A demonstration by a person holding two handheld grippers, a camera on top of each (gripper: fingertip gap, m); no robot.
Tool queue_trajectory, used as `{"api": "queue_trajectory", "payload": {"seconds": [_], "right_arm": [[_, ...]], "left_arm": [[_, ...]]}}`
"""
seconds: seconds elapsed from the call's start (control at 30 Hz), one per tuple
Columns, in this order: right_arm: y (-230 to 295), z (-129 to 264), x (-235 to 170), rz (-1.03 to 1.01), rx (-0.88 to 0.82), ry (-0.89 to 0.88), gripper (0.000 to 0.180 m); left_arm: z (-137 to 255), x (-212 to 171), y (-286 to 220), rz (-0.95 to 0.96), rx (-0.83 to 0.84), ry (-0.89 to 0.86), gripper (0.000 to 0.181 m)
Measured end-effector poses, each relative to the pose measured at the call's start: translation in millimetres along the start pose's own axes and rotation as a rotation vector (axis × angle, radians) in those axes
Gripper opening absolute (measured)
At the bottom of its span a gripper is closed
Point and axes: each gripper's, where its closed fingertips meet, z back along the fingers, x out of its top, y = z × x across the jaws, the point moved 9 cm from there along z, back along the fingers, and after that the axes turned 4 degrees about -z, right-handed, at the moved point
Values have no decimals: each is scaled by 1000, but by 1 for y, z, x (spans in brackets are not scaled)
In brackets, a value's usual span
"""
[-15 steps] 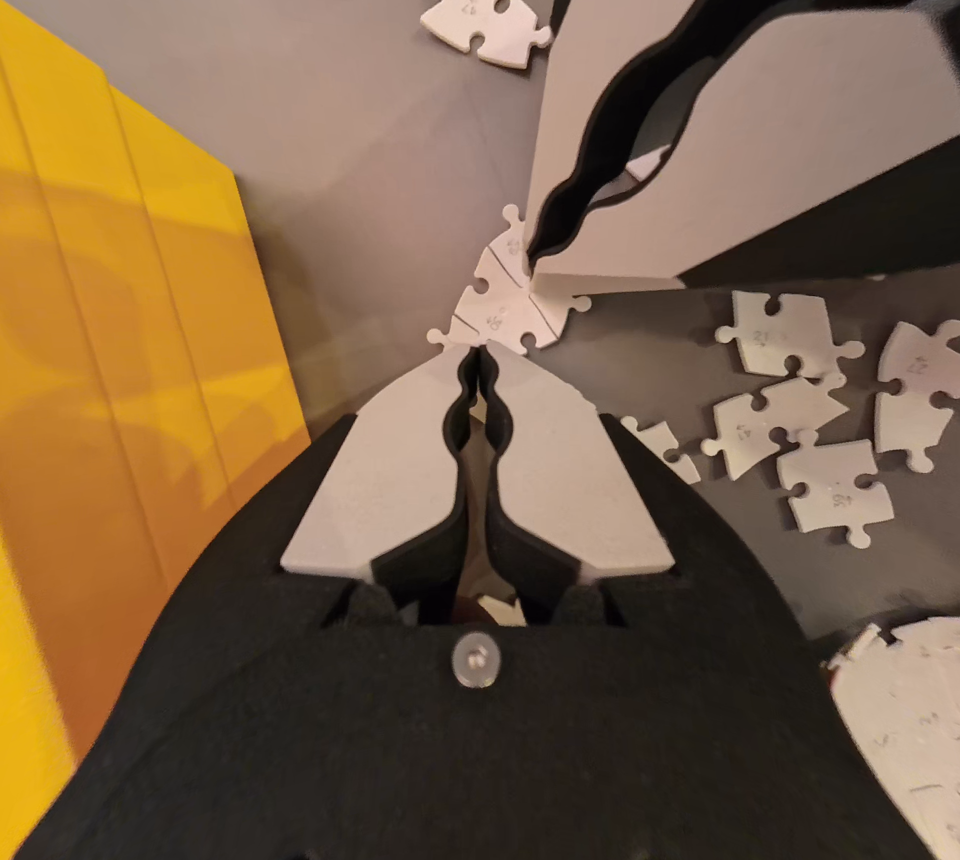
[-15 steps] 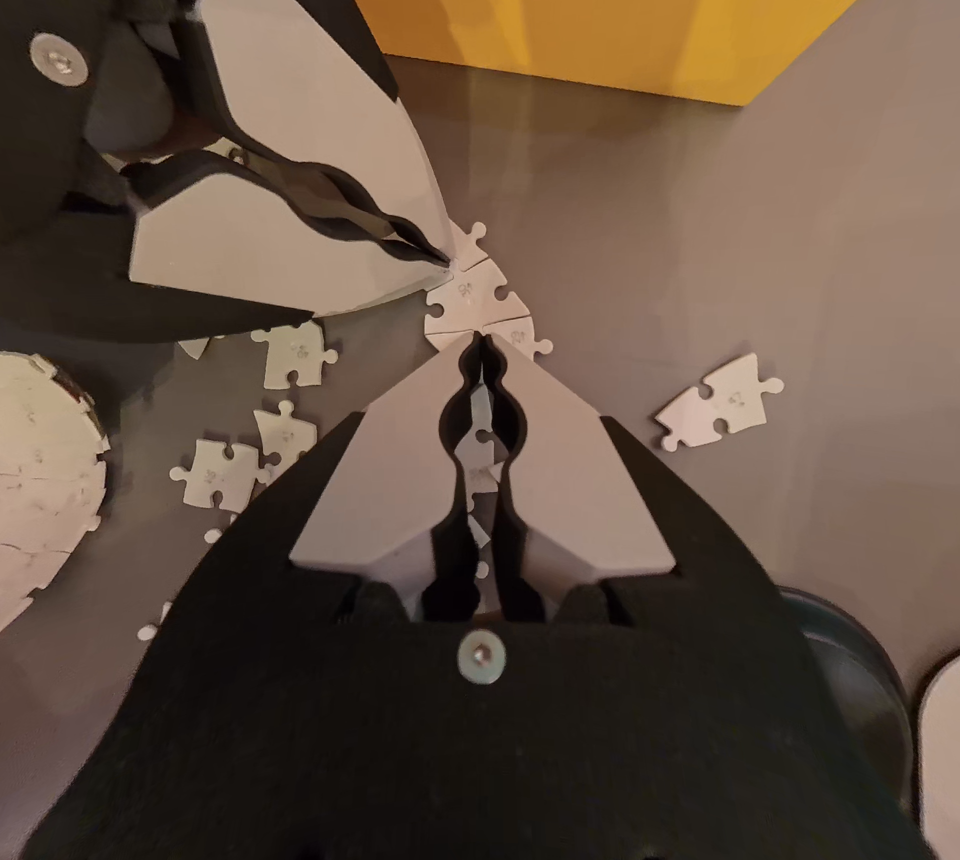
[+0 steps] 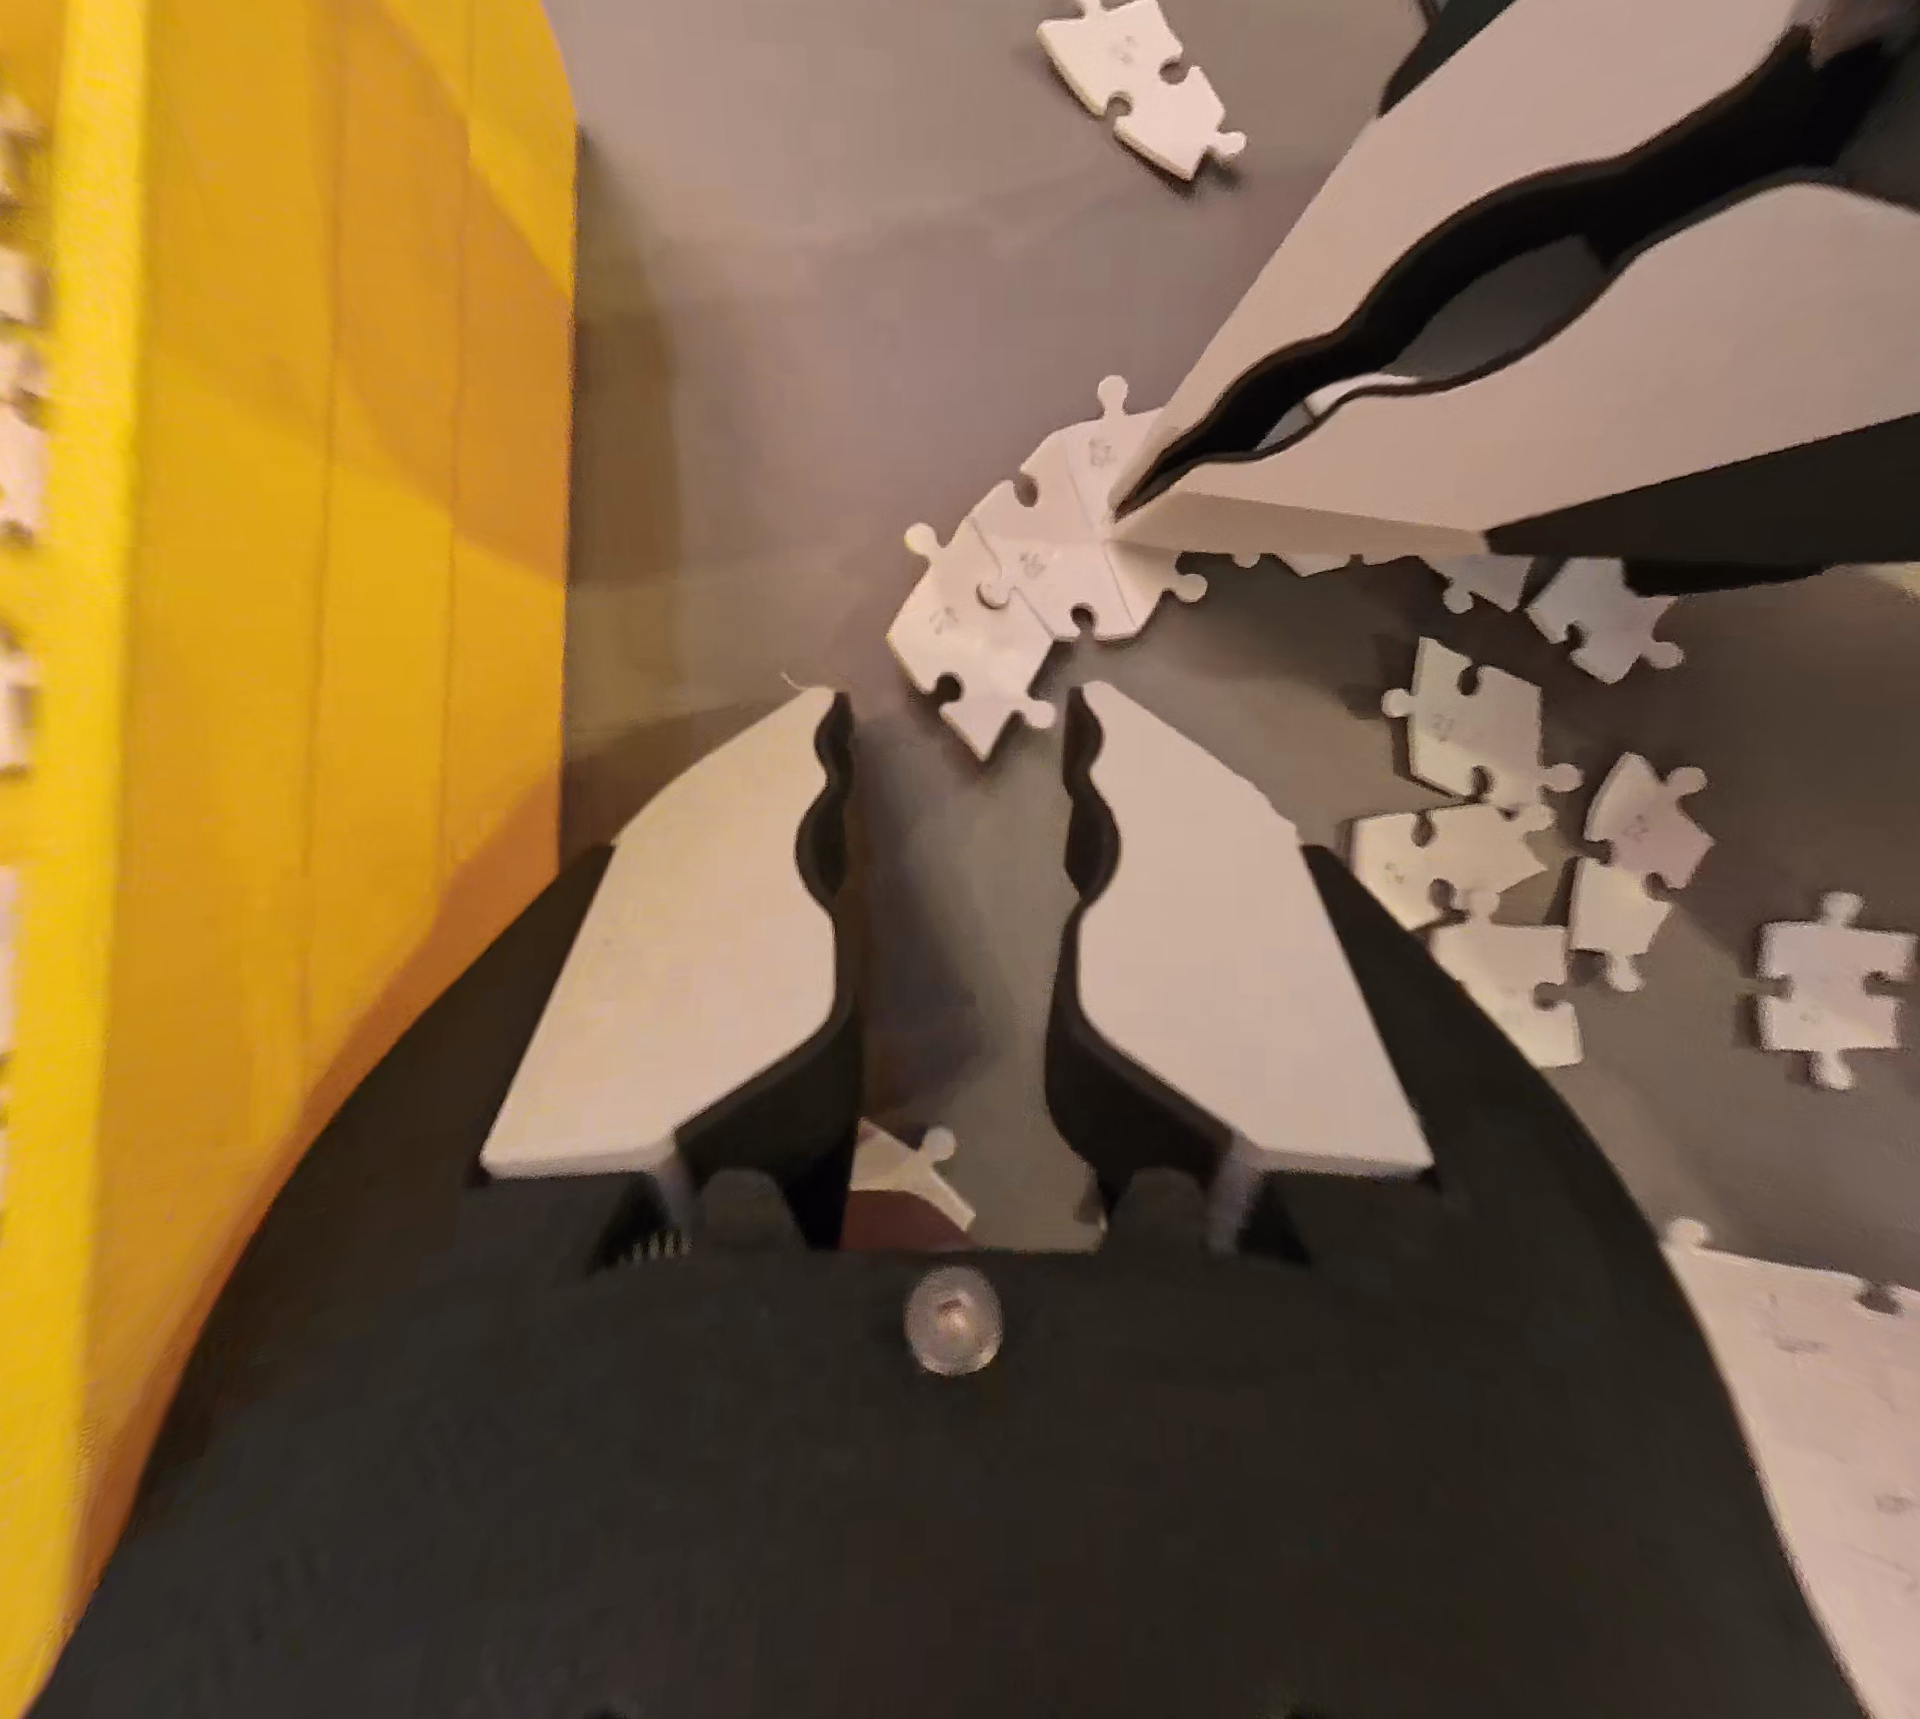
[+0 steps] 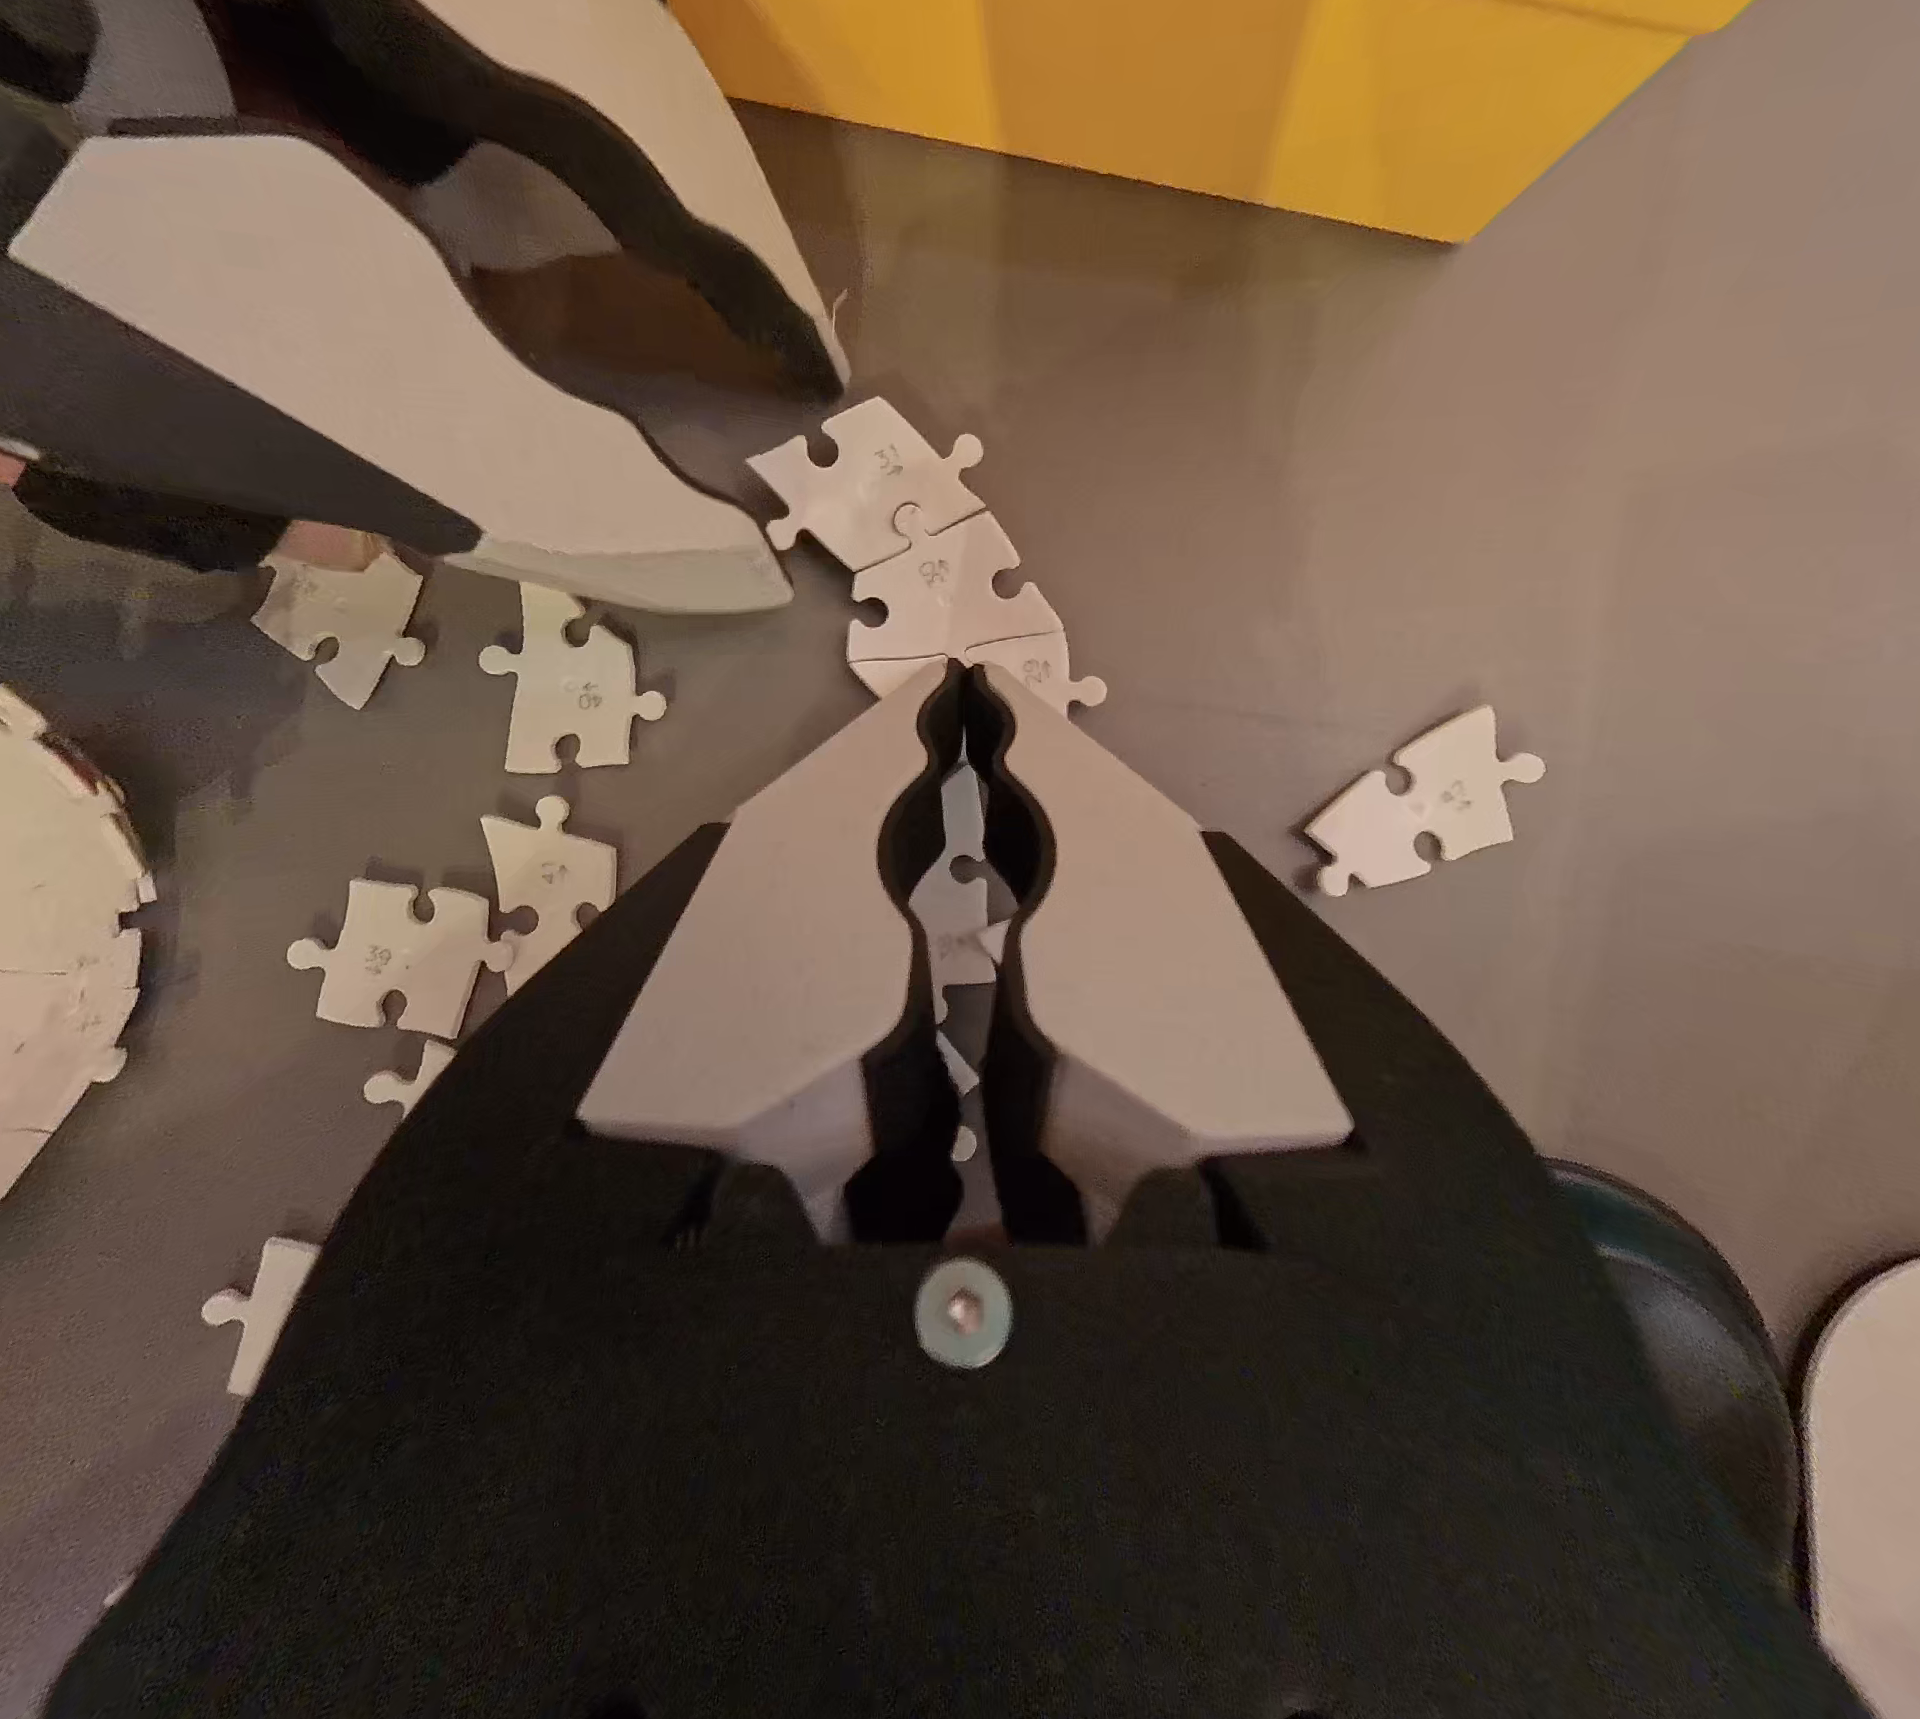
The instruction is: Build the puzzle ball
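A small fan of joined white puzzle pieces [image 3: 1039, 578] lies on the grey table [image 3: 831, 215]. It also shows in the right wrist view [image 4: 935, 578]. My left gripper [image 3: 961, 703] is open and empty, with its tips just short of the fan's near piece. It shows in the right wrist view [image 4: 805, 464] at the upper left. My right gripper [image 4: 961, 672] is shut, with its tips resting on the fan's narrow centre. It shows in the left wrist view [image 3: 1127, 506], coming in from the upper right.
Several loose pieces [image 3: 1475, 734] lie beside the fan, also in the right wrist view [image 4: 571, 693]. One piece [image 4: 1423, 817] lies apart. A partly built ball shell [image 4: 52, 942] sits at the edge. A yellow box [image 3: 260, 526] borders the table. A dark round stand [image 4: 1662, 1306] sits near my right gripper. There is about 5 centimeters between the tips of the two grippers.
My left gripper has opened and drawn back from the fan, leaving one more piece joined to it. My right gripper stays shut on the fan's centre.
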Motion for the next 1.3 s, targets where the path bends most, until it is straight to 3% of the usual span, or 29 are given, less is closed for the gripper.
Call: {"api": "queue_trajectory", "payload": {"seconds": [0.17, 0.37, 0.6, 0.97, 1.3], "right_arm": [[1, 0, -1, 15, -14, -6, 0], [3, 0, 0, 29, -29, -3, 0], [2, 0, -1, 13, -30, -12, 0], [3, 0, -1, 36, -35, -18, 0], [8, -2, 5, 110, -64, -79, 0]], "left_arm": [[-6, 2, 4, 170, -145, -37, 33], [-2, 6, 10, 228, -197, -76, 10], [-12, 2, 8, 235, -178, -64, 8], [-14, 0, 23, 412, -375, -70, 2], [-17, 4, 23, 445, -407, -39, 3]]}}
